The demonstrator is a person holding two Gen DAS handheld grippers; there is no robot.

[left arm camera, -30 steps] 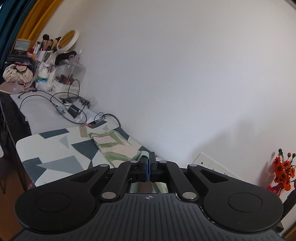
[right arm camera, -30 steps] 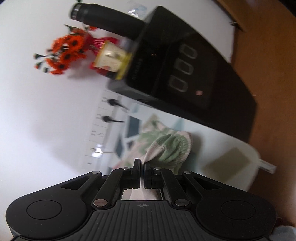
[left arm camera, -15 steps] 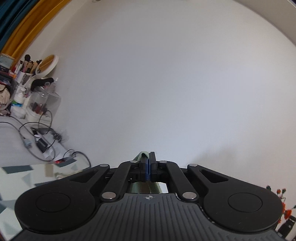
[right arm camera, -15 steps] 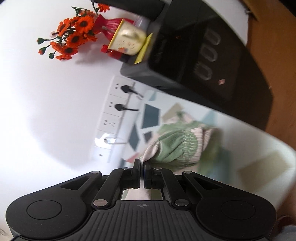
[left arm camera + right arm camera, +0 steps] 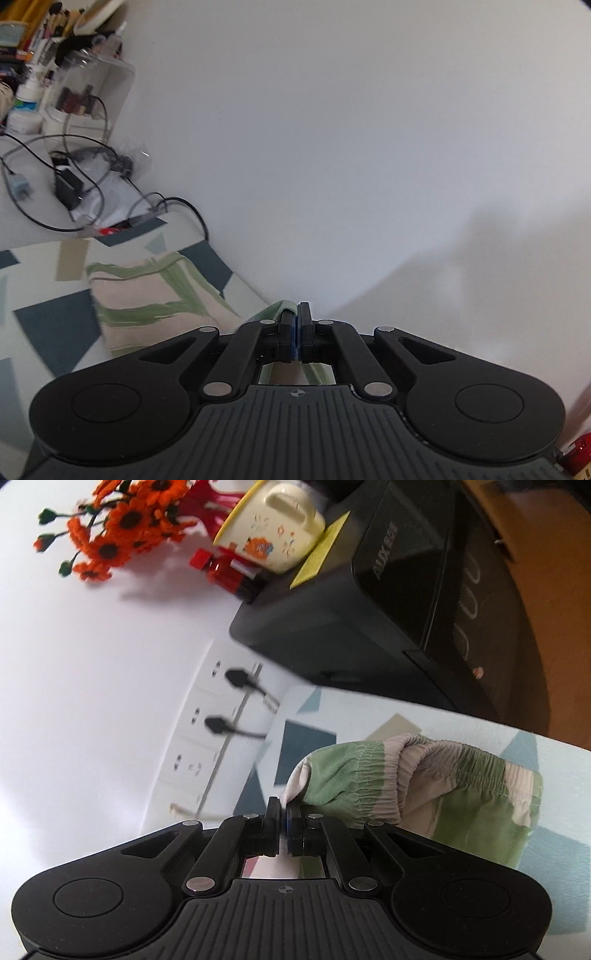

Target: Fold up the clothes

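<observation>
A green and pale pink striped garment (image 5: 147, 299) lies on the patterned table cover (image 5: 48, 321) by the wall. My left gripper (image 5: 295, 325) is shut on a green edge of this garment, which pokes out just past the fingertips. In the right wrist view the garment's elastic waistband (image 5: 417, 771) bunches up over the table cover (image 5: 554, 853). My right gripper (image 5: 282, 816) is shut on a pale corner of the garment beside that waistband.
Black cables (image 5: 85, 192), a charger and clear cosmetic organisers (image 5: 85, 92) crowd the far left of the table. A black appliance (image 5: 424, 602) stands at the table's right end, with a mug (image 5: 273, 528), a red bottle and orange flowers (image 5: 114, 531) beside it. Wall sockets (image 5: 221, 709) hold two plugs.
Both grippers have swept sideways while holding the garment. The left view swung up to bare wall and back down to the table. In the right view the waistband grew larger and closer.
</observation>
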